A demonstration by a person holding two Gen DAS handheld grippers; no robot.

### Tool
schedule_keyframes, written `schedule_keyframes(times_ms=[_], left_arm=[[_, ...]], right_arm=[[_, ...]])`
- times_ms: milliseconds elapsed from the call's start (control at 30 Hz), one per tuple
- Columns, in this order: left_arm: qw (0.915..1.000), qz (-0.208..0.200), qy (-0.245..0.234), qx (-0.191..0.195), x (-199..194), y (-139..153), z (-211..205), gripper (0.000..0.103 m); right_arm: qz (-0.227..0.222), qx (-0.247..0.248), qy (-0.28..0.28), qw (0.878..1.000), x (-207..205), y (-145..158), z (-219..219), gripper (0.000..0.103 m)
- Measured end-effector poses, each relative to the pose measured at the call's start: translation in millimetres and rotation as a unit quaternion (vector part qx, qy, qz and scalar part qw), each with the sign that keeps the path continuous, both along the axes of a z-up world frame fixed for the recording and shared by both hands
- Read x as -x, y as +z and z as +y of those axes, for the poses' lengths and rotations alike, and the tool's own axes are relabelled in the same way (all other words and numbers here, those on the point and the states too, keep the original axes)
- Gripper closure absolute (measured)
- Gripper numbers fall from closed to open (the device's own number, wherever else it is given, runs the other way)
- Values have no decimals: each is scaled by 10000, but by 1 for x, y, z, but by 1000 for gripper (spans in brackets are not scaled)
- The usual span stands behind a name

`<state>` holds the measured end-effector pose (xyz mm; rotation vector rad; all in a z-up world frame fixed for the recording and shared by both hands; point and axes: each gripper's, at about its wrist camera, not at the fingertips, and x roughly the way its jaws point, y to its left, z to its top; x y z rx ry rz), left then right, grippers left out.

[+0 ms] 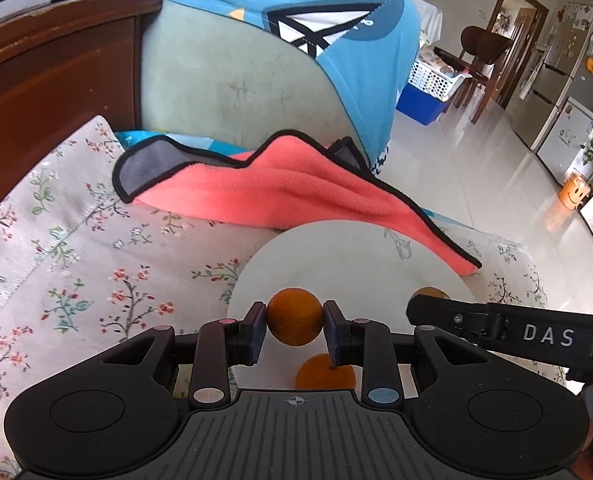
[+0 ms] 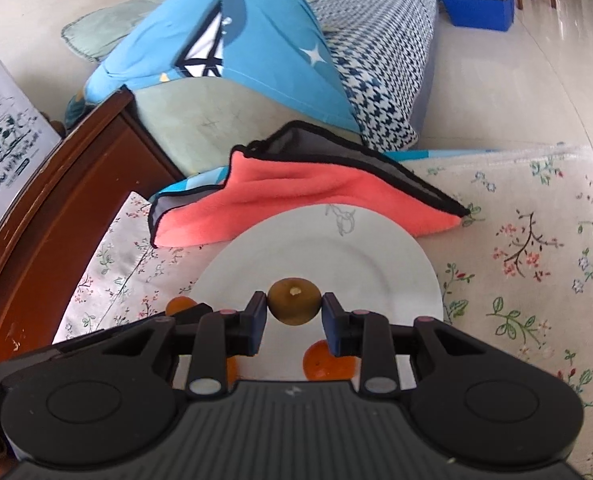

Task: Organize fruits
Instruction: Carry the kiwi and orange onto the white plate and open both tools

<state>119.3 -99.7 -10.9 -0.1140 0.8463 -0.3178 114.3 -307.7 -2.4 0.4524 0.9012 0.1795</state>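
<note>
Left wrist view showing the left gripper (image 1: 295, 330) clamping one orange fruit (image 1: 294, 316) between its pads, jaws narrow, hanging over the white plate (image 1: 336, 256). Lying below and just behind those fingertips, a second orange fruit (image 1: 325, 374) on the plate's near part. Reaching in from the right, the right gripper (image 1: 428, 306), with a third fruit partly hidden behind its tip. Counting three fruits in this view, one plate, one pink cloth (image 1: 280, 192) lying ahead of the gripper, touching the plate's far rim.

Right wrist view showing the right gripper (image 2: 294, 314) pinching one brownish-green fruit (image 2: 294, 301), pale stem scar facing the camera, over the same plate (image 2: 376, 264). Sitting below the right fingertip, one loose orange fruit (image 2: 328, 362); peeking out to the left, another orange fruit (image 2: 180, 305). Being nearly round, showing no clear long axis. Resting under everything, a floral cloth (image 2: 536, 264).
</note>
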Motion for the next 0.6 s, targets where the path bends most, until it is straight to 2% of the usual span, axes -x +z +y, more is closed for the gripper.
schedule_keyframes(times_ms=[133, 233, 300, 433, 600], left_arm=[[10000, -53, -13, 40, 0, 2, -2, 71], [9998, -137, 47, 110, 2, 9, -2, 55], [9997, -198, 74, 137, 4, 15, -1, 52], [9994, -284, 157, 120, 9, 30, 3, 33], [9995, -215, 234, 9, 17, 46, 14, 28]], right_arm=[[62, -33, -43, 10000, -2, -4, -1, 70], [38, -140, -103, 9998, -2, -2, -4, 70], [-7, -149, -119, 9998, -2, 1, -4, 70], [-151, -135, -132, 9997, 0, 11, -4, 70], [-237, -145, -83, 9996, 3, 21, -2, 69]])
